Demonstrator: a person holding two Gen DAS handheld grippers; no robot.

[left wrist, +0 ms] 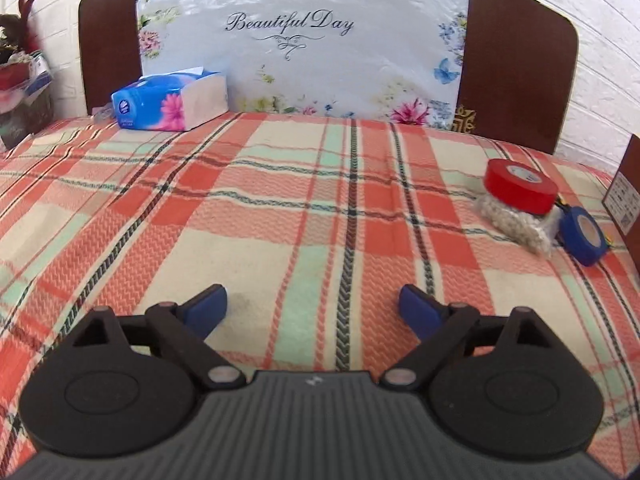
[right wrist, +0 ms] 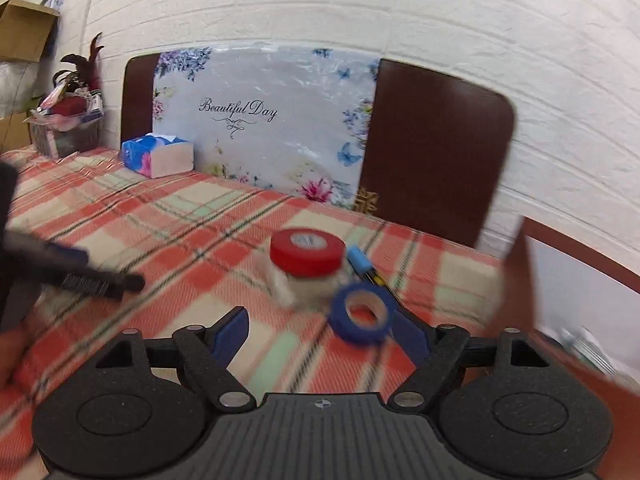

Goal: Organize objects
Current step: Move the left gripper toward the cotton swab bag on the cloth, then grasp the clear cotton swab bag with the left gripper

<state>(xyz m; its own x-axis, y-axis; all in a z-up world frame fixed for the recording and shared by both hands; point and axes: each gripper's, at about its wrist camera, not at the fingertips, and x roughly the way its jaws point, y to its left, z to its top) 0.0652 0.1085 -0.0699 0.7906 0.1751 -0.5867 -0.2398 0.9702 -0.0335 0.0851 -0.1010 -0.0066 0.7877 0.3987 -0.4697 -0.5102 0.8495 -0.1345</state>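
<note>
Both grippers gape empty: right gripper (right wrist: 320,336) hangs just behind the blue tape (right wrist: 360,314), left gripper (left wrist: 314,308) well apart over the blanket (left wrist: 280,208). I'd centre on the tilted blue roll, clear of the red tape (right wrist: 307,251) stacked on the jar (right wrist: 308,288), before closing.

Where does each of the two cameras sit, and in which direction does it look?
Left wrist: sits on the left tool, low over the plaid blanket, facing the headboard; its own open blue fingers show.
Right wrist: sits on the right tool, facing the headboard from the right side, close to the blue tape roll; its open fingers show, and the left tool appears blurred at the left edge.
Shared: red tape roll, tissue box, "Beautiful Day" board.
</note>
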